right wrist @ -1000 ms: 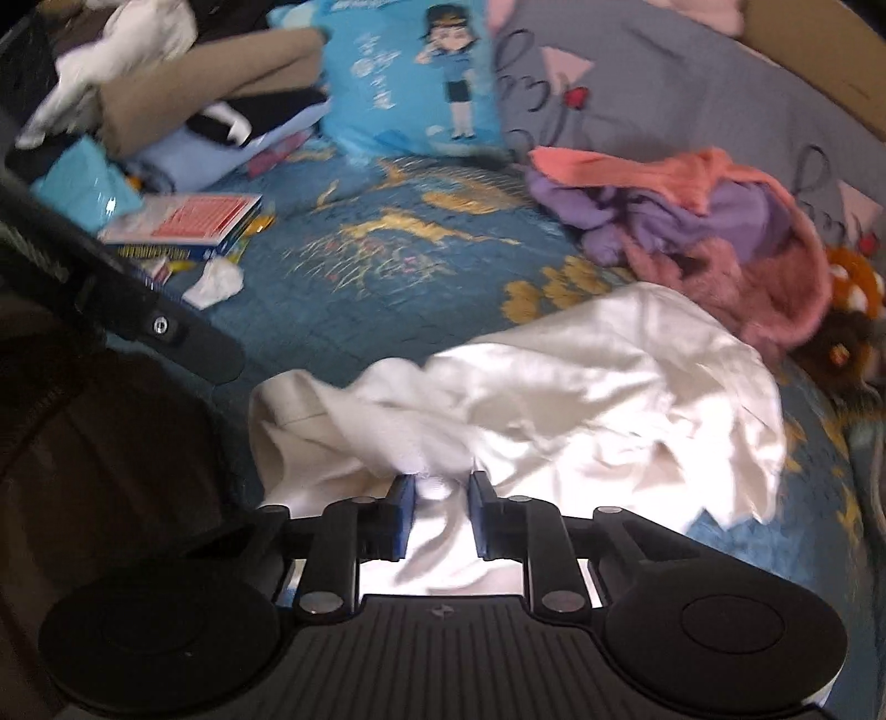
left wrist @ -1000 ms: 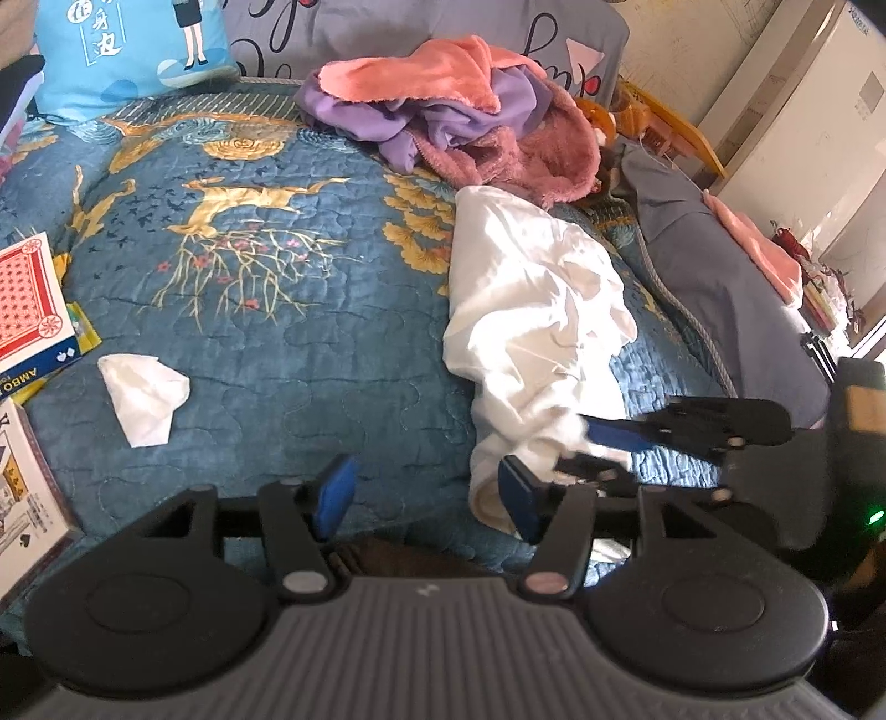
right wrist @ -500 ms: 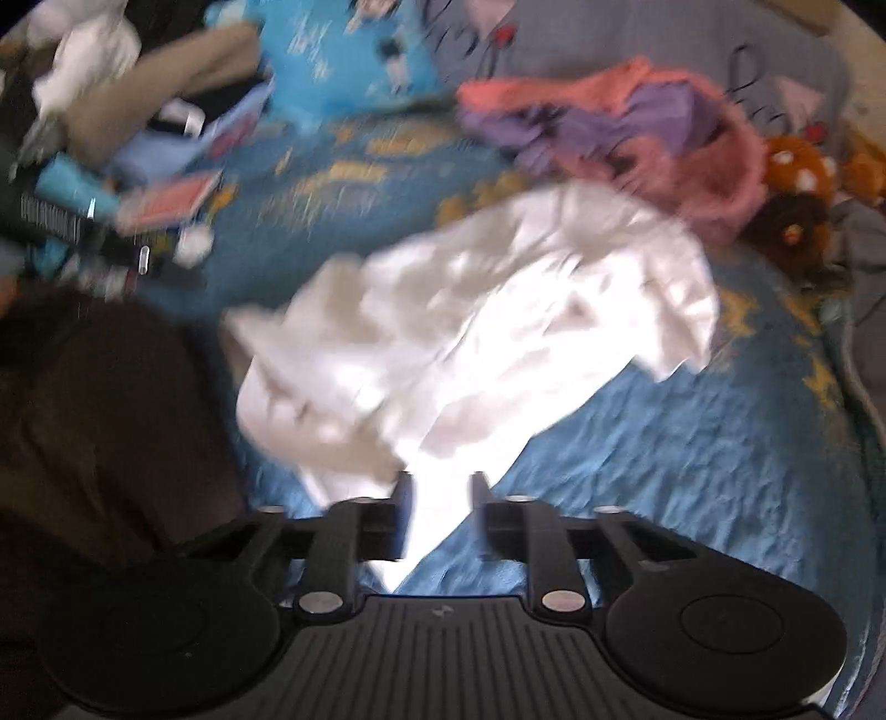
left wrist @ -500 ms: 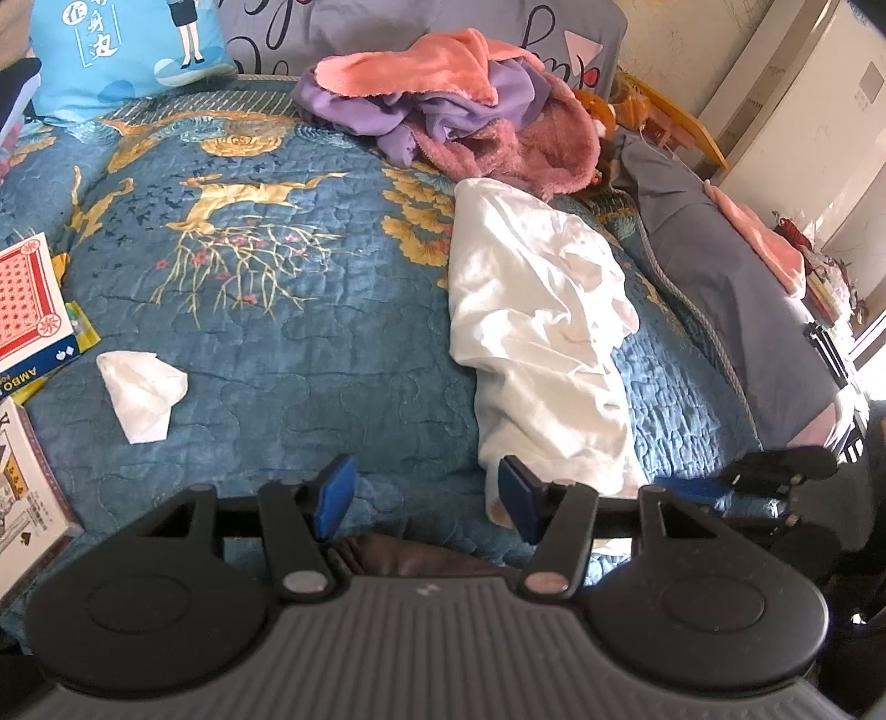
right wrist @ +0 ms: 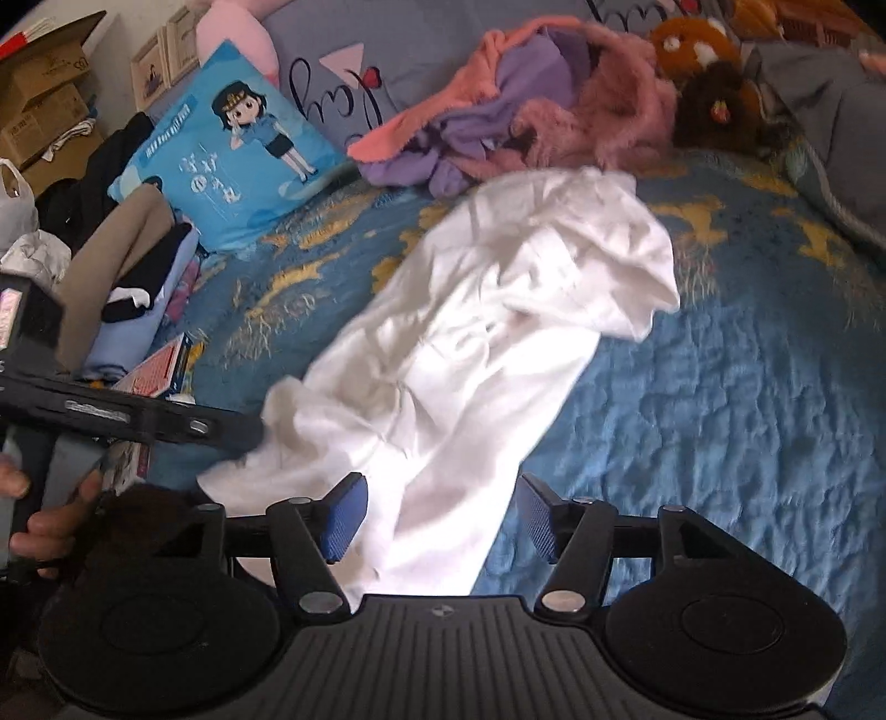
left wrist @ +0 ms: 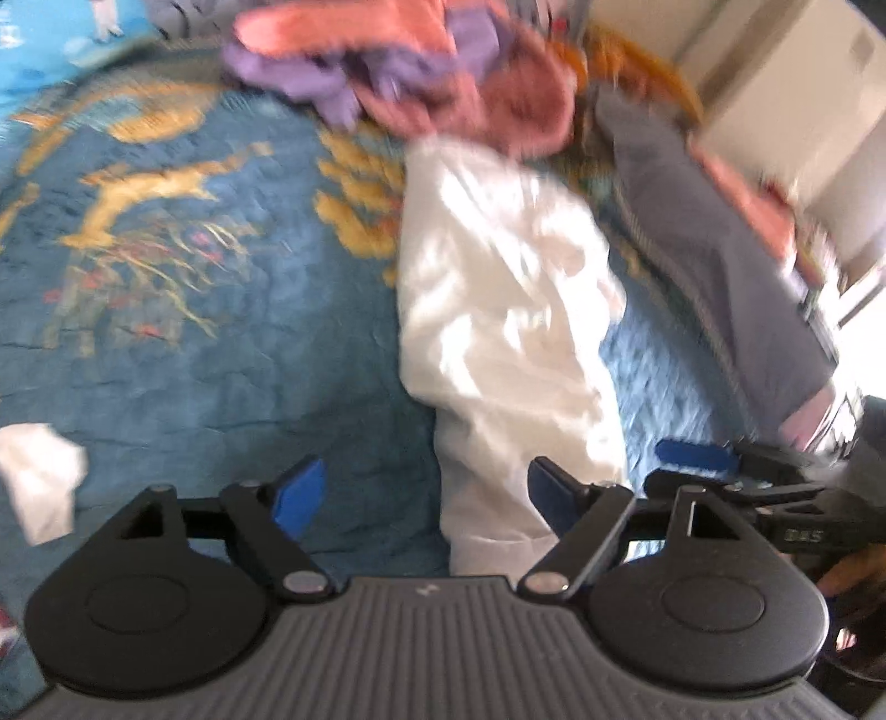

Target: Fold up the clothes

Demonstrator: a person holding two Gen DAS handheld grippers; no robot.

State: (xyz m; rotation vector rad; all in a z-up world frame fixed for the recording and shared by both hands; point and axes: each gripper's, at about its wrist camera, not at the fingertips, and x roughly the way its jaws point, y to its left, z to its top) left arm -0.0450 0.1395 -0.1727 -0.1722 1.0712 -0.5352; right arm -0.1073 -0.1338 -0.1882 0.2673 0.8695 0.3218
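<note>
Both my left gripper [left wrist: 423,493] and right gripper [right wrist: 437,518] have fingers apart; I'd pinch the white garment [right wrist: 470,343] hem corners evenly.

A bed fills the room, spread with a blue quilt [right wrist: 747,387] patterned in gold. Far beyond the jaws, a grey pillow [right wrist: 421,50] with scrawled lettering leans at the head, a blue cartoon cushion [right wrist: 232,149] left of it. Cardboard boxes [right wrist: 44,94] stack against the pale wall at far left. Sunlight falls across the bedding.
</note>
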